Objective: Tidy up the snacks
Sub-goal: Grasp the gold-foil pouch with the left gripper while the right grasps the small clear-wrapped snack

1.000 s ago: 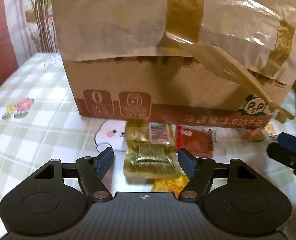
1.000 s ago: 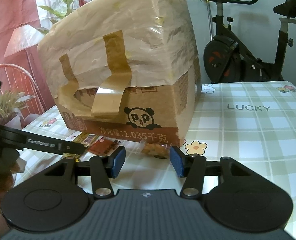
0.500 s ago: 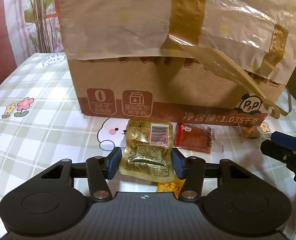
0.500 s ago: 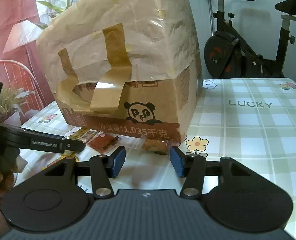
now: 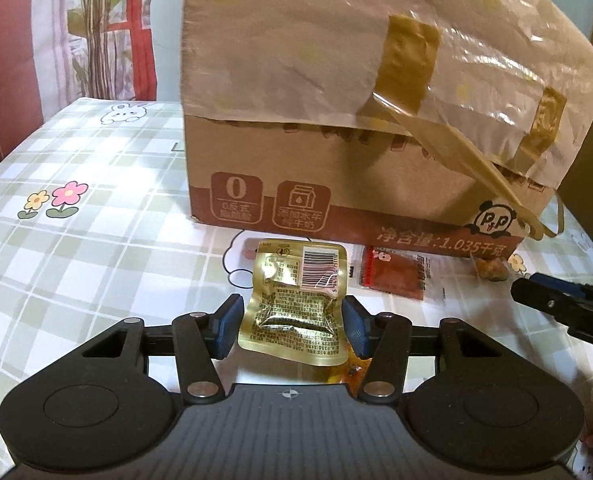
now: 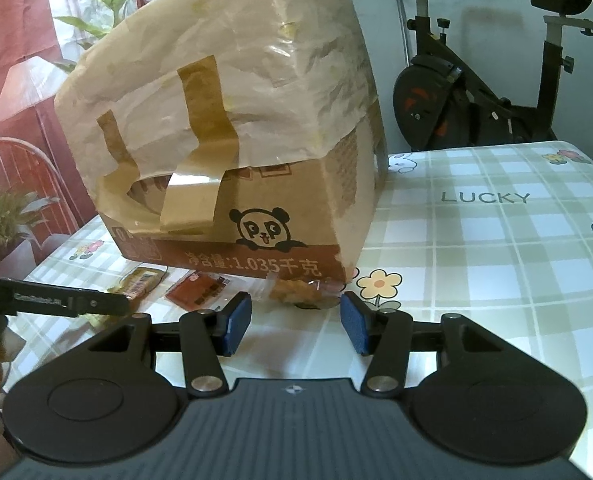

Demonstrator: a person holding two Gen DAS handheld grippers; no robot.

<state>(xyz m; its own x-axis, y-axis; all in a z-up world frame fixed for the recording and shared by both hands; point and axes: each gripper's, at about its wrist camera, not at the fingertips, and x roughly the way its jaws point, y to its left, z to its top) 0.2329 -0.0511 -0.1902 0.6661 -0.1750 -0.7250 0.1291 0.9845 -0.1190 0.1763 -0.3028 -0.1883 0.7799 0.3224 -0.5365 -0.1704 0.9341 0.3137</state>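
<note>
My left claw [image 5: 292, 326] pinches a gold snack packet [image 5: 296, 300] by its sides, its jaws having just closed in; the packet's lower edge covers most of an orange wrapper [image 5: 346, 372] beneath. To the right a red packet [image 5: 392, 272] lies flat on the counter [image 5: 96, 260], just before the taped cardboard box [image 5: 376, 140]. My right claw [image 6: 296, 320] stands partly open and empty, a clear-wrapped snack [image 6: 300, 294] beyond its tips, hard to make out.

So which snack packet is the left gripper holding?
The gold packet with the barcode, squeezed between the left gripper's jaws. The red packet lies flat beside it.
</note>
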